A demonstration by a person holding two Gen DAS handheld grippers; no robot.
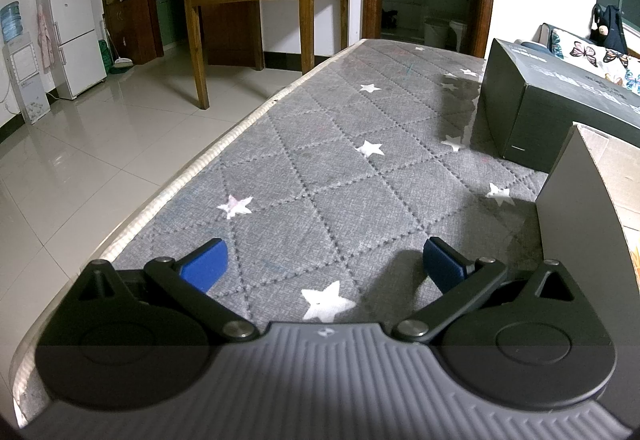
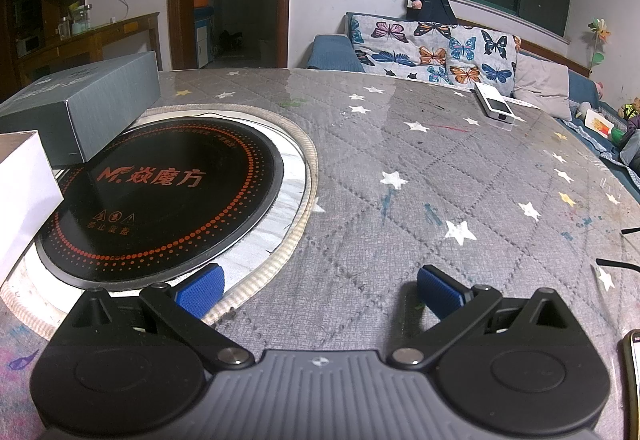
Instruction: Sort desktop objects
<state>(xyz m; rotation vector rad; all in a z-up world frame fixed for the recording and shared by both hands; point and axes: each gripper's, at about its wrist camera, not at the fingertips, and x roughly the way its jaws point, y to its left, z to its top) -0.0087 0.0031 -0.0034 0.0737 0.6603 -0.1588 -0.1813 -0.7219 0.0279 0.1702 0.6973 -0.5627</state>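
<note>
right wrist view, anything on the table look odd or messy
Nothing is spilled or tipped. The grey star cloth carries scribbles and paint-like smears, teal near the middle and a red streak farther back. The grey box overlaps the rim of the black cooktop. A small white device lies alone near the far edge.

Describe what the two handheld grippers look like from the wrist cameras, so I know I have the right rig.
Both match. The left gripper and right gripper each have a grey ribbed body with a small round emblem at its centre, two black round housings, black link arms with silver pivot pins, and textured blue fingertip pads. No cables, hands or sleeves show in either view.
</note>
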